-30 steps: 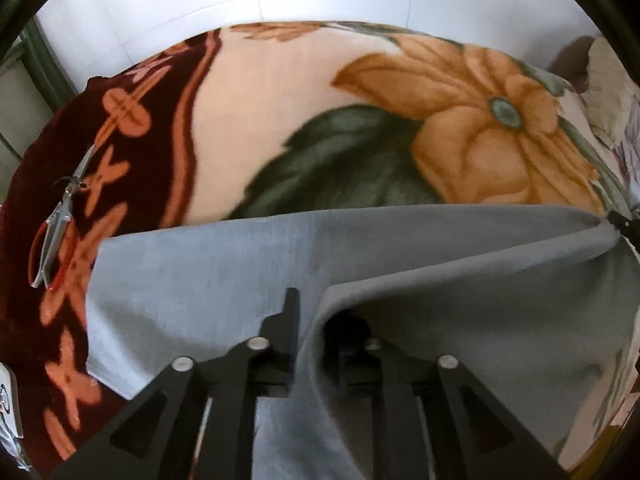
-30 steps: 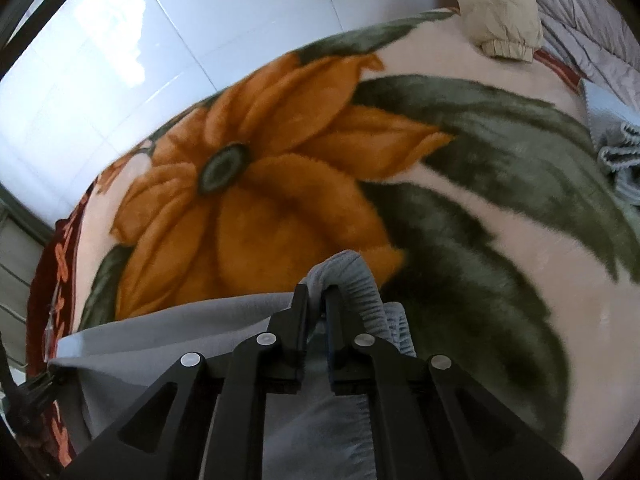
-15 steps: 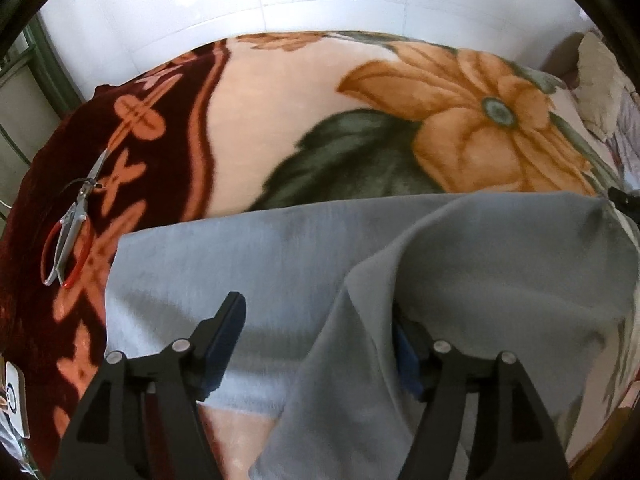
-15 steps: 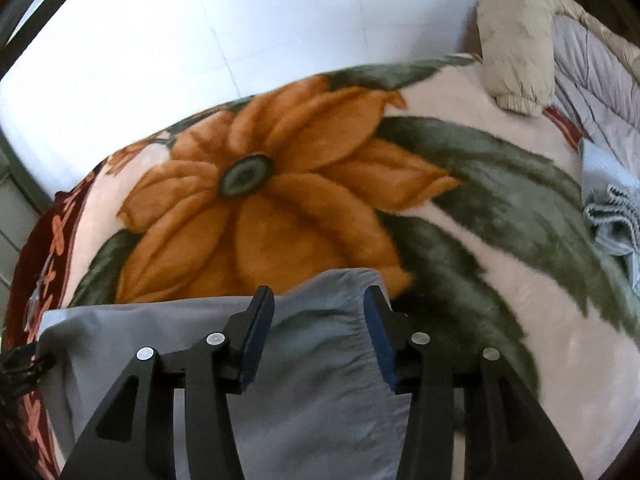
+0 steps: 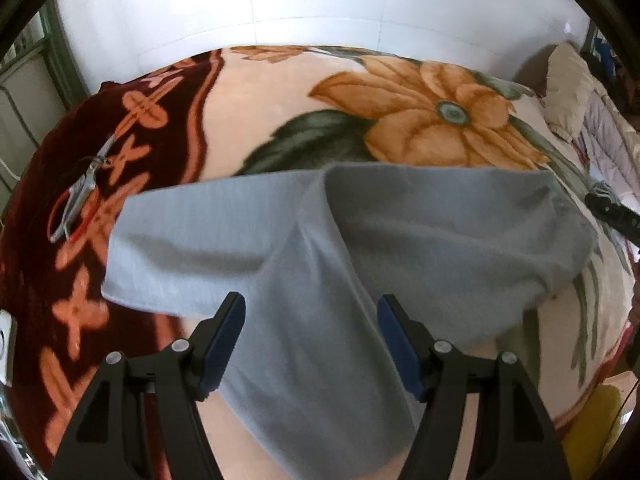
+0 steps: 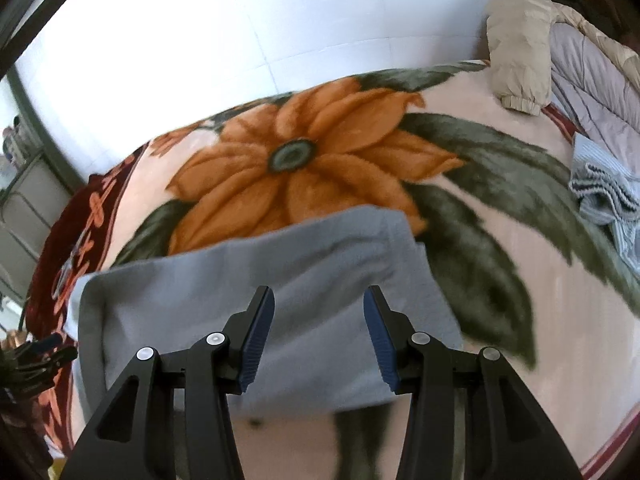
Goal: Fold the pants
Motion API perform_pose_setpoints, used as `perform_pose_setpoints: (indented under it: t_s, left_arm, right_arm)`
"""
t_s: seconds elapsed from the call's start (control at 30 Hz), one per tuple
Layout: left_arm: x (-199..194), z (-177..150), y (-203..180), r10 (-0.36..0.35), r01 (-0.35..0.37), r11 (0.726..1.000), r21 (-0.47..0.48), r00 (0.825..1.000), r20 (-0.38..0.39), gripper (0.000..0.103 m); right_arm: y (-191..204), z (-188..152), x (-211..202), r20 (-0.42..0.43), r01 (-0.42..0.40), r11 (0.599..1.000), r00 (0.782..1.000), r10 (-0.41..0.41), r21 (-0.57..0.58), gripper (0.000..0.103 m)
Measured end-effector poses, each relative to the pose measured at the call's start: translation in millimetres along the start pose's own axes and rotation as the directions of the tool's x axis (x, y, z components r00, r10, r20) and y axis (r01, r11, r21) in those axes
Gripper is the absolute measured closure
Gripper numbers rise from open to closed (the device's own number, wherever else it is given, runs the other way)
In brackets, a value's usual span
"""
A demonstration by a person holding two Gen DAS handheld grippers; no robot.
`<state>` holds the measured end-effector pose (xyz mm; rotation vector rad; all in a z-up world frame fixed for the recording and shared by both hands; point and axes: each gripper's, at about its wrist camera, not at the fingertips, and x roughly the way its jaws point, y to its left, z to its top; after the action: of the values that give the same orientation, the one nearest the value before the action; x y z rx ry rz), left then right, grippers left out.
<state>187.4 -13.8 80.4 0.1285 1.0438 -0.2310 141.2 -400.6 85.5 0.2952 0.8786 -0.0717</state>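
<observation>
Grey pants (image 5: 320, 248) lie on a floral blanket (image 5: 260, 96), with one leg spread to the left and another fold running toward the camera. My left gripper (image 5: 311, 320) is open and empty, raised above the near fold. In the right wrist view the pants (image 6: 248, 280) lie flat with the waistband end at the right. My right gripper (image 6: 319, 312) is open and empty above them. The right gripper's tip also shows at the right edge of the left wrist view (image 5: 612, 212).
Scissors with red handles (image 5: 76, 200) lie on the dark red blanket border at the left. A beige jacket (image 6: 520, 40), a grey quilt (image 6: 592, 80) and a light blue knit garment (image 6: 604, 192) lie at the right. A white tiled wall (image 6: 200, 40) stands behind the bed.
Both grippers were shut on the pants a second ago. They opened, let the cloth drop onto the blanket, and have pulled back and up.
</observation>
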Motion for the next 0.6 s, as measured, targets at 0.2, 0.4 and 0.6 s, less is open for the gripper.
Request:
perform_pose_setpoints:
  t_s: [0.2, 0.4, 0.6]
  left_arm:
    - [-6, -31, -12, -0.03, 0.029, 0.998, -0.055, 0.999, -0.017, 0.031]
    - [-9, -54, -29, -0.04, 0.038, 0.996, -0.086, 0.999, -0.016, 0.031]
    - [6, -65, -43, 0.001, -0.003, 0.996, -0.092, 1.0, -0.022, 0.031]
  right_arm:
    - [18, -30, -3, -0.043, -0.018, 0.999, 0.999, 0.017, -0.027, 0.056]
    - [42, -53, -4, -0.066, -0.04, 0.997, 0.997, 0.035, -0.073, 0.056]
    - [59, -65, -2, -0.087, -0.068, 0.992, 0.994, 0.059, -0.109, 0.056]
